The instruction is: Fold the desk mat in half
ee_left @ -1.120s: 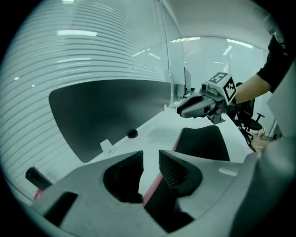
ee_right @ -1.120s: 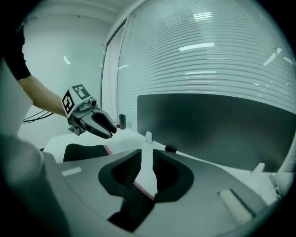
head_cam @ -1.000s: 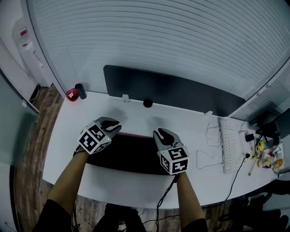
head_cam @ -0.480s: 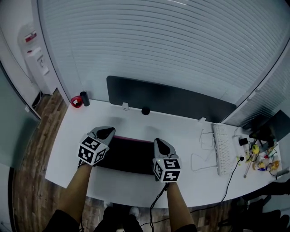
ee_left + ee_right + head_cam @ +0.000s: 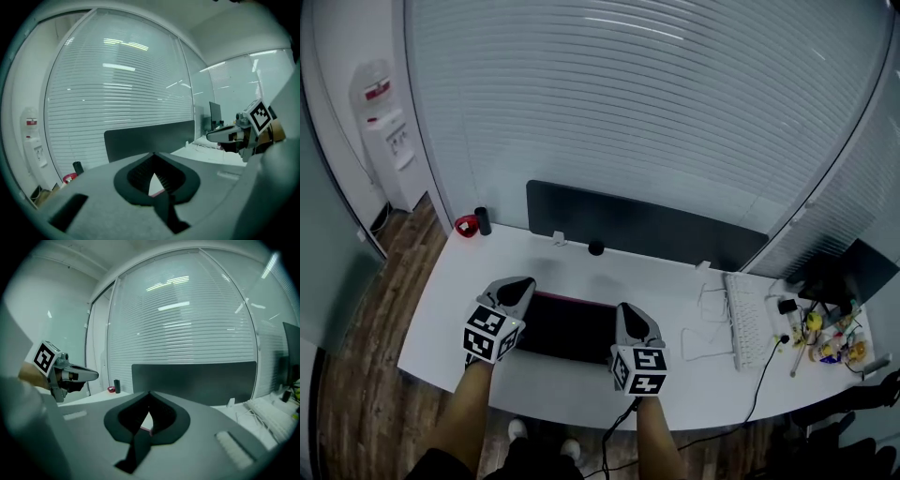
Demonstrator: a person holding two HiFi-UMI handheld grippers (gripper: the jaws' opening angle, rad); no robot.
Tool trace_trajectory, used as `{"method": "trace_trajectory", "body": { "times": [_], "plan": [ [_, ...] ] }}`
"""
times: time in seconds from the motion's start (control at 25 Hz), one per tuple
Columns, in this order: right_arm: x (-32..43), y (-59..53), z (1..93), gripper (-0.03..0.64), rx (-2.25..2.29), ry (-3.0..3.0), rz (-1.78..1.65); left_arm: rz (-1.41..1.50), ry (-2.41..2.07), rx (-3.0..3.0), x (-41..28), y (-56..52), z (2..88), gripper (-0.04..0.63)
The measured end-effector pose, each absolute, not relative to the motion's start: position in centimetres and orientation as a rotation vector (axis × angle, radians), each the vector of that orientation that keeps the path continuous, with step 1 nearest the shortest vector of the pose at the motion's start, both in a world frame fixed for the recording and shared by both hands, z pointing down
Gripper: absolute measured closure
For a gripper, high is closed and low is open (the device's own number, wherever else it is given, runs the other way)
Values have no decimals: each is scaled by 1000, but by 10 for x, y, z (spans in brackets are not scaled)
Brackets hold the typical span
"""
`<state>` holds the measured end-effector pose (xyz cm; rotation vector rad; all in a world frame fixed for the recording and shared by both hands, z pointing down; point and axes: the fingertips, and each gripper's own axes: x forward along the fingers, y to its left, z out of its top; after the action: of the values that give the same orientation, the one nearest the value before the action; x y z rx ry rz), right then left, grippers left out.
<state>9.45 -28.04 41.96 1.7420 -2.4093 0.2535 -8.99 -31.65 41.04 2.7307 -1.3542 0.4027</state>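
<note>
Left gripper [image 5: 517, 287] is the one I'm checking first: its jaws are pressing together on the far left corner of the desk mat [image 5: 569, 328], and the right gripper [image 5: 628, 311] is clamping the far right corner likewise. I'm seeing the dark desk mat lying on the white desk [image 5: 439, 321] between them, its pink far edge showing. A keyboard [image 5: 741, 323] is sitting well to its right and a dark panel [image 5: 637, 225] is standing beyond it.

The desk mat [image 5: 570, 326] looks dark and matt. The desk [image 5: 534, 267] under it is smooth and white. The floor [image 5: 352, 375] shows brown wood planks.
</note>
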Motion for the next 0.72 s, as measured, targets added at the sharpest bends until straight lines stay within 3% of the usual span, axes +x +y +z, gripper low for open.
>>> {"method": "trace_trajectory", "body": {
  "times": [0.72],
  "plan": [
    [101,-181,342,609,1830,-2457,153,234,-1491,2843,-83,-212,322,601]
  ]
}}
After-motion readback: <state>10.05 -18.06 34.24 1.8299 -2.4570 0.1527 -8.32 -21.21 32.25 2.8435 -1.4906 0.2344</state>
